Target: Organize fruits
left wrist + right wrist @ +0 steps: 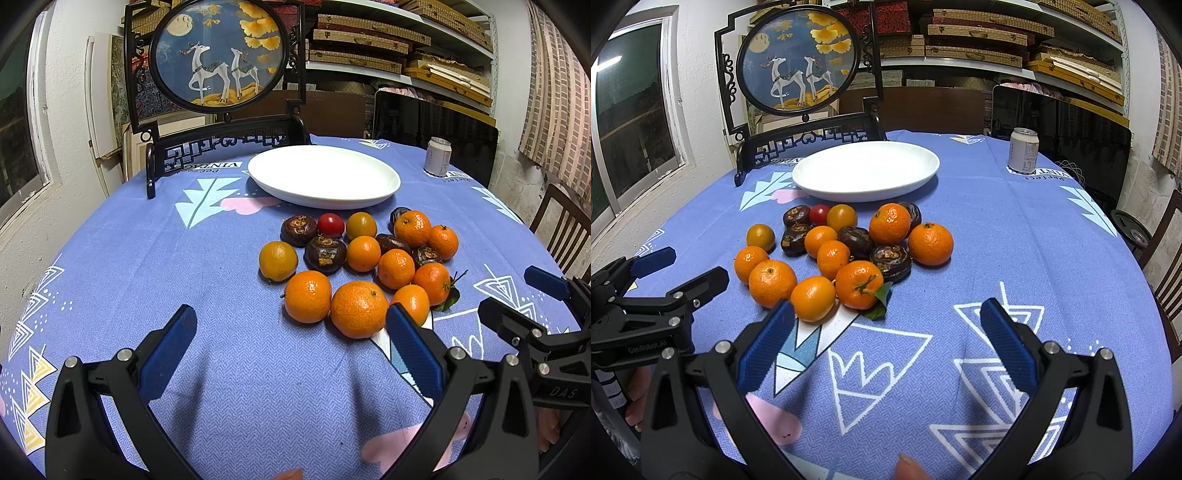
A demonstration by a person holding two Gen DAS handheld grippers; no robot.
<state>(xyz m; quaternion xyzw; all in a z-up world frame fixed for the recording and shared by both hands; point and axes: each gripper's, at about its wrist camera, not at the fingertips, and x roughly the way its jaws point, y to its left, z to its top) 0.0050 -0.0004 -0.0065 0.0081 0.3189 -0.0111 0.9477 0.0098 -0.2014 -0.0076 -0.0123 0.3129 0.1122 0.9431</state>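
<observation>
A pile of fruit lies on the blue tablecloth: several mandarins (359,308) (857,284), several dark brown water chestnuts (325,254) (890,260), a red cherry tomato (331,224) (819,214) and yellowish round fruits (277,260) (760,237). Behind the pile stands an empty white plate (324,175) (866,171). My left gripper (291,325) is open just short of the pile, holding nothing. My right gripper (886,317) is open too, to the right of the nearest mandarins. Each wrist view shows the other gripper at its edge.
A black-framed round deer screen (218,51) (798,62) stands at the table's back left. A drink can (437,157) (1023,149) sits back right. Wooden chairs (563,221) stand at the right; shelves with boxes fill the back wall.
</observation>
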